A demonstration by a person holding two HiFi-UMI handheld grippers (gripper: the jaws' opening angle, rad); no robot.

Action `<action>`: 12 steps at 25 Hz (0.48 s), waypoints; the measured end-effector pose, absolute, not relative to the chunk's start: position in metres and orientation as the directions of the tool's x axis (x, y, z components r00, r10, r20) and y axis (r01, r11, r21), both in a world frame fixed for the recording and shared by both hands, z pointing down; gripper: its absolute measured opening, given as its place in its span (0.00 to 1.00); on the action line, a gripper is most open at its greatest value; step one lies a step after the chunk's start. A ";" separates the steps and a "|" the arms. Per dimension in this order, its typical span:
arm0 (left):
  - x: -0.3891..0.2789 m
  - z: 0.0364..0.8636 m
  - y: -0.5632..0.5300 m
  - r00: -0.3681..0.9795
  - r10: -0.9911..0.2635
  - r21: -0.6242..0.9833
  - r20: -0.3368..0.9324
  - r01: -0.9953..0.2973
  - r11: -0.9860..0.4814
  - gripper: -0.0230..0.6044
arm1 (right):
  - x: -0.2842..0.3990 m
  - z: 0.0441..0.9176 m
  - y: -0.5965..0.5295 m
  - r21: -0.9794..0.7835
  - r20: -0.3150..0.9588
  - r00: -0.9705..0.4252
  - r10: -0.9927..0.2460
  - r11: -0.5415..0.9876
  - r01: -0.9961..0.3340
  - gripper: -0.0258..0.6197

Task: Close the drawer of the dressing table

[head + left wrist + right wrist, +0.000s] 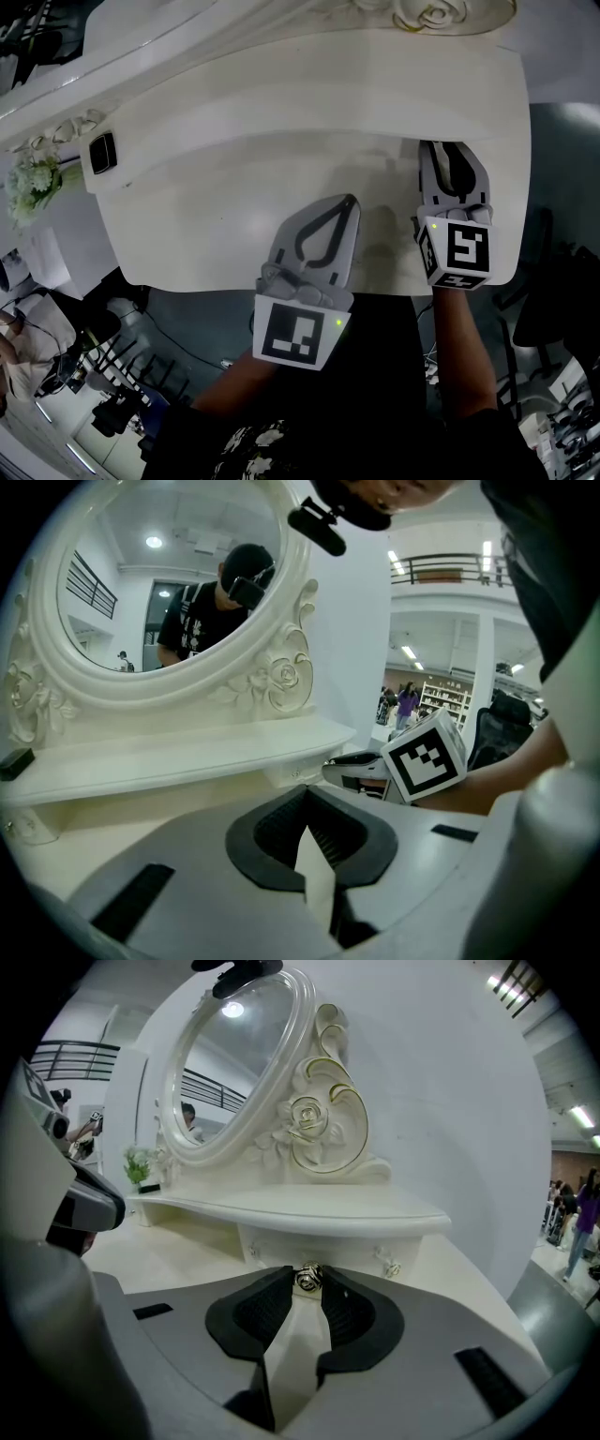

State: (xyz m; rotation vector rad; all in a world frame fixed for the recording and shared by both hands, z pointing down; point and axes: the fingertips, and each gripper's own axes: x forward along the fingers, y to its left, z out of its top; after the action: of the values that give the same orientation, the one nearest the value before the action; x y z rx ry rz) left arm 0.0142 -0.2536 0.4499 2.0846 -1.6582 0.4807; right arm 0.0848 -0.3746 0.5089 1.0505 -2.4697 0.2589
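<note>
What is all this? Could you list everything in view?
dressing table: one, white, centre.
mirror: one, oval, white carved frame, at the table's back.
flowers: one bunch, white and green, table's left end.
small box: one, black, shelf's left end.
drawer knob: one, metallic, under the shelf.
left tool: one, grey, shut, empty, over the tabletop.
right tool: one, grey, closed on the drawer knob.

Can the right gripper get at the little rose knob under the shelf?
Yes, it looks so. The right gripper has the rose knob pinched between its jaw tips, and nothing stands in the way.
</note>
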 end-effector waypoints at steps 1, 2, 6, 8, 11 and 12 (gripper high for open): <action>0.014 0.450 -0.253 0.225 -0.824 0.115 0.520 -0.974 -0.193 0.04 | 0.085 0.509 -0.375 0.006 0.464 -0.613 -0.639 0.695 -0.719 0.18; 0.014 0.450 -0.252 0.225 -0.824 0.113 0.520 -0.974 -0.194 0.04 | 0.085 0.509 -0.375 0.010 0.462 -0.612 -0.641 0.694 -0.720 0.18; 0.014 0.448 -0.252 0.225 -0.827 0.113 0.516 -0.974 -0.194 0.04 | 0.084 0.509 -0.376 0.018 0.462 -0.607 -0.647 0.691 -0.723 0.18; 0.014 0.447 -0.252 0.225 -0.828 0.111 0.513 -0.974 -0.195 0.04 | 0.084 0.509 -0.376 0.019 0.462 -0.604 -0.649 0.689 -0.725 0.18; 0.014 0.446 -0.252 0.228 -0.831 0.106 0.507 -0.974 -0.202 0.04 | 0.084 0.510 -0.377 0.027 0.461 -0.598 -0.656 0.684 -0.729 0.18; 0.013 0.445 -0.251 0.228 -0.833 0.102 0.504 -0.973 -0.205 0.04 | 0.084 0.510 -0.377 0.029 0.461 -0.596 -0.658 0.682 -0.731 0.18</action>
State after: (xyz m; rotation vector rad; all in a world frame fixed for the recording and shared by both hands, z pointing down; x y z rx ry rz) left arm 0.0133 -0.2512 0.4448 2.1116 -1.6655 0.4808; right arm 0.0835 -0.3769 0.5099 1.0772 -2.4563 0.2255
